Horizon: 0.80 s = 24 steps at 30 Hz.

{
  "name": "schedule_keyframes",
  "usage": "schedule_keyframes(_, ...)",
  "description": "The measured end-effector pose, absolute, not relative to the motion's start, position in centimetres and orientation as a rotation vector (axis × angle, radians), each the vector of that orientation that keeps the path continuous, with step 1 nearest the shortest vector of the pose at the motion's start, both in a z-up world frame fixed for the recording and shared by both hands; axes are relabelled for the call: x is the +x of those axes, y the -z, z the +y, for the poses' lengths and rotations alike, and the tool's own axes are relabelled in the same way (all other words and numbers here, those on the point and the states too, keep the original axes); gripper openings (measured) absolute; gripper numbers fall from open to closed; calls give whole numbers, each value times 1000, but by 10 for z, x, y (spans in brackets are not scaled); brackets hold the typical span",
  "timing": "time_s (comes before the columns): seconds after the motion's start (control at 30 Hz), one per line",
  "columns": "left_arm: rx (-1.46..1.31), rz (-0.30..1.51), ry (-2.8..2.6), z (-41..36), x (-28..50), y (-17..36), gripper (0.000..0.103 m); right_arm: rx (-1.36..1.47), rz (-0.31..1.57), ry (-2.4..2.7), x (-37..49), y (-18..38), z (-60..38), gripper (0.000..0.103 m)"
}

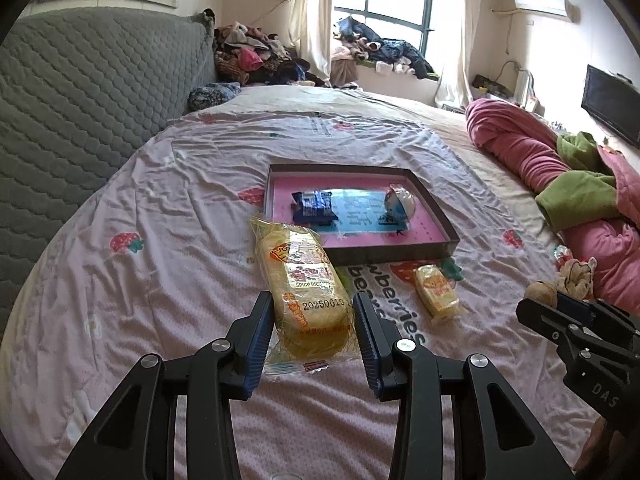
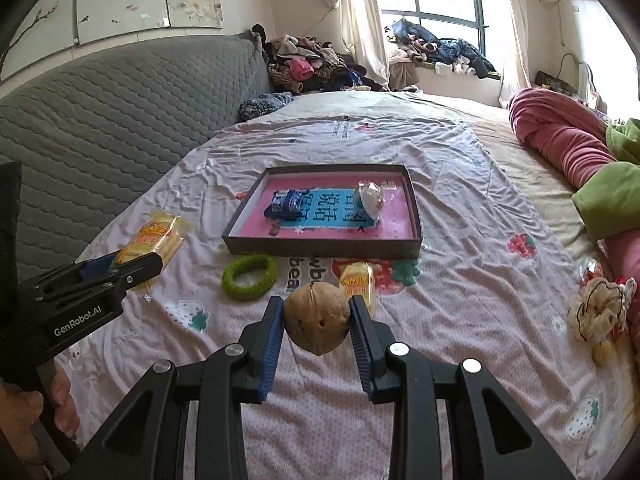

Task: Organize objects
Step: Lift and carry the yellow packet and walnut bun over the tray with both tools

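My left gripper is shut on a yellow rice cracker pack, held above the bed; the pack also shows in the right wrist view. My right gripper is shut on a brown walnut, seen in the left wrist view too. A shallow box with a pink floor lies ahead on the sheet, also in the right wrist view. It holds a blue snack packet and a round wrapped item. A small yellow cracker pack lies before the box.
A green ring lies on the sheet left of the small pack. A small plush toy sits at the right. A pink and green quilt lies along the right. A grey headboard stands left; clothes are piled behind.
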<state>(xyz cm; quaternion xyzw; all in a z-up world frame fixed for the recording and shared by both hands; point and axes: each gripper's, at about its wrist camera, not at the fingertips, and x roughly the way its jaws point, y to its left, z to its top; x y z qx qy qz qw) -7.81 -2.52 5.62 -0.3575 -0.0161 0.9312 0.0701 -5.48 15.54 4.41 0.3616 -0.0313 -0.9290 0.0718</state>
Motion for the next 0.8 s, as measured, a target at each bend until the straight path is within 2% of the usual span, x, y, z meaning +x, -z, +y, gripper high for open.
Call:
schedule_keyframes(0.4,-1056,-52,-2819,-23,-118,-69,42,1042,-53,2778,-93,-59,148,33)
schedule_keyframes(0.8,-1067,-58,-2826,-18,-165,-59,42,1023,-25,2762,-139,-57,147,33)
